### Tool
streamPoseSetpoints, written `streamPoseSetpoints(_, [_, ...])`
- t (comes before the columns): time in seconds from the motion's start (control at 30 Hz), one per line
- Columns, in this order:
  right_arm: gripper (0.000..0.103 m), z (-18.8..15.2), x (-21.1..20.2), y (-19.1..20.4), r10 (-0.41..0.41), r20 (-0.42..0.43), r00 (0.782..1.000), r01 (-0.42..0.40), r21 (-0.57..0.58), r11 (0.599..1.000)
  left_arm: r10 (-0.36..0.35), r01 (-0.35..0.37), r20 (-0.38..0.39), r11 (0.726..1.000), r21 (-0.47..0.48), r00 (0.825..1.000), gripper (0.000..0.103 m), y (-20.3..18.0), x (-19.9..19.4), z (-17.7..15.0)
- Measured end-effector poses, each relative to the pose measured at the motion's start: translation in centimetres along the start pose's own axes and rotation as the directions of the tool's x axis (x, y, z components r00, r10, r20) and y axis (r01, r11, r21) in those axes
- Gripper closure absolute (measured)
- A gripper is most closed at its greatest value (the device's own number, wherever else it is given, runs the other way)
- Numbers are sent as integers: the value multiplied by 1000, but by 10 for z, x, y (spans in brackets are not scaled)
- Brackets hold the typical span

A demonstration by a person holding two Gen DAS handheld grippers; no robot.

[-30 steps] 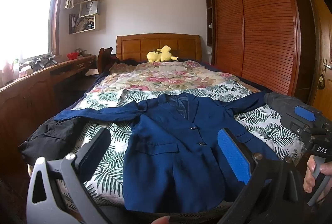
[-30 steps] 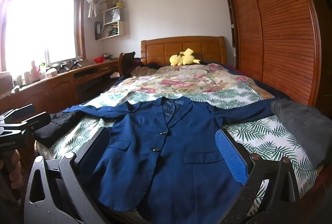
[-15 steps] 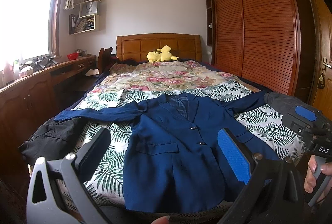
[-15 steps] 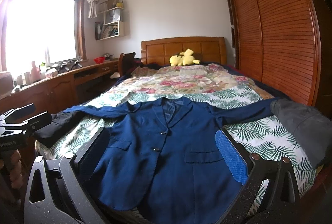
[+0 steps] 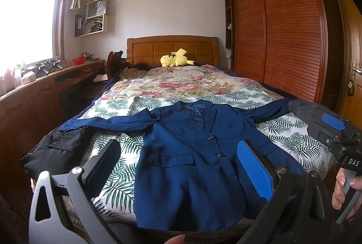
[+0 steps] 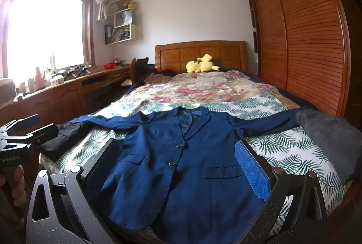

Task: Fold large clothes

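Jacket (image 5: 192, 158), navy, lies buttoned and flat across the foot of the bed (image 5: 294, 137), sleeves out. My left gripper (image 5: 178, 167) is spread wide above its hem; my right gripper (image 6: 178, 164) likewise, holding nothing.

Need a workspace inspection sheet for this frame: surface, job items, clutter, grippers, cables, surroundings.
Surface: bed with palm-leaf print sheet near, floral quilt beyond.
Job's things: navy blue suit jacket lying flat, face up, buttoned, both sleeves spread outward.
Clutter: black garment draped over the bed's left edge; dark grey garment at the right edge; yellow plush toy by the headboard.
Grippers: left gripper open, empty; right gripper open, empty; both above the jacket's hem.
Cables: nothing seen.
Surroundings: slatted wooden wardrobe on the right; wooden desk under the window on the left.
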State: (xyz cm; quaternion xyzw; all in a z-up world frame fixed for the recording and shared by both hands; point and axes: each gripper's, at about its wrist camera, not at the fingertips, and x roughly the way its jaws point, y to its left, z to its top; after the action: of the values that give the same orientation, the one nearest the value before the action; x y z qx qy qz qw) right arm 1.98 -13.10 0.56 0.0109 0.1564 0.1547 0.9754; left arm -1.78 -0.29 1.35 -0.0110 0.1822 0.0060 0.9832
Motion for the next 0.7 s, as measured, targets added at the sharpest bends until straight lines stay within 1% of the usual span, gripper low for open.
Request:
streamPoseSetpoints(0.17, [0,0,0,1,1,-3,1000,-1,1,1000,2,-2,-13,1000,4,1000,0,1,5,-4])
streamPoseSetpoints(0.27, [0,-4,5,0,13,-22,1000,-13,0,1000,6,-6,-25,1000,4,1000,0,4,12,-7])
streamPoseSetpoints(0.57, [0,-17,37,-9,33,-86,996,-33,-2,999,29,-30,-77,1000,-6,997,0,16,44,-17])
streamPoseSetpoints(0.7, [0,-23,57,-17,44,-114,993,-46,-19,999,40,-43,-98,998,-34,994,0,26,64,-20])
